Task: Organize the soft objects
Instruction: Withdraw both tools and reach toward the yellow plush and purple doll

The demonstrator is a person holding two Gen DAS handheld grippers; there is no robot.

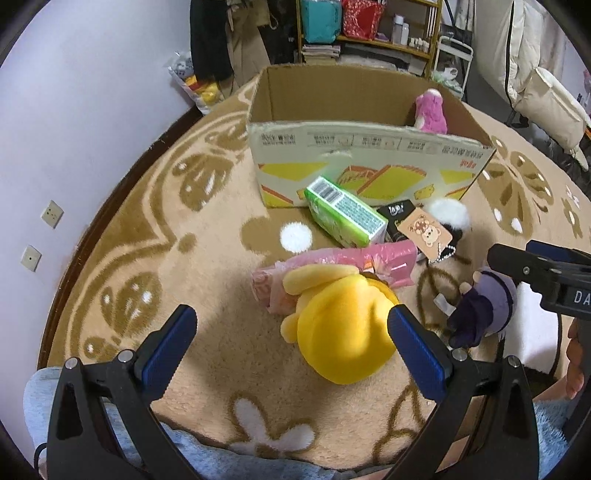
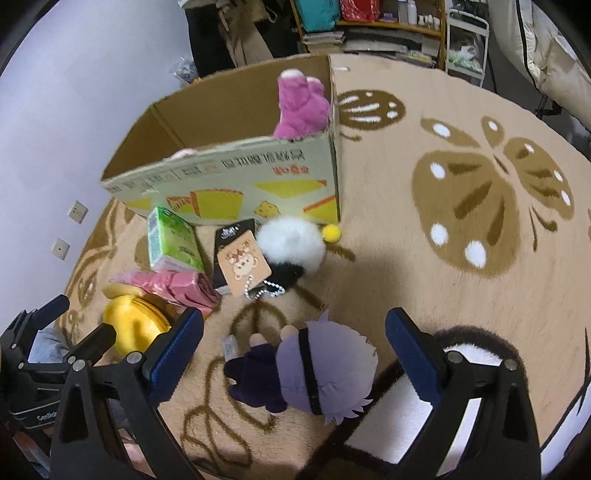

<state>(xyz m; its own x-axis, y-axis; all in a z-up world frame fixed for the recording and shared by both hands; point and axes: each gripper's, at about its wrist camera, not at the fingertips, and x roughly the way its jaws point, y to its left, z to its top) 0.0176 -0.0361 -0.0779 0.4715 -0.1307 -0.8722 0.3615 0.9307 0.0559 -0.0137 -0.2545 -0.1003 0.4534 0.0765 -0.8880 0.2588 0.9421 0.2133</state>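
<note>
A yellow plush [image 1: 343, 325] lies on the carpet, partly between the fingers of my open left gripper [image 1: 291, 343], near its right finger. It shows at the left in the right wrist view [image 2: 133, 328]. A purple-haired plush doll [image 2: 314, 373] lies between the fingers of my open right gripper [image 2: 295, 350]; it also shows in the left wrist view [image 1: 484, 310]. A pink plush [image 1: 430, 114] sits in the open cardboard box [image 1: 365, 162], at its right end [image 2: 301, 107]. A white and black fluffy plush [image 2: 291, 243] with a yellow pompom lies by the box front.
A green tissue pack [image 1: 343, 210], a pink plastic packet [image 1: 354, 262] and a card with a bear picture [image 2: 245, 266] lie on the patterned carpet before the box. A lilac wall [image 1: 74, 110] stands left. Shelves [image 1: 369, 29] and white bedding [image 1: 535, 81] are behind.
</note>
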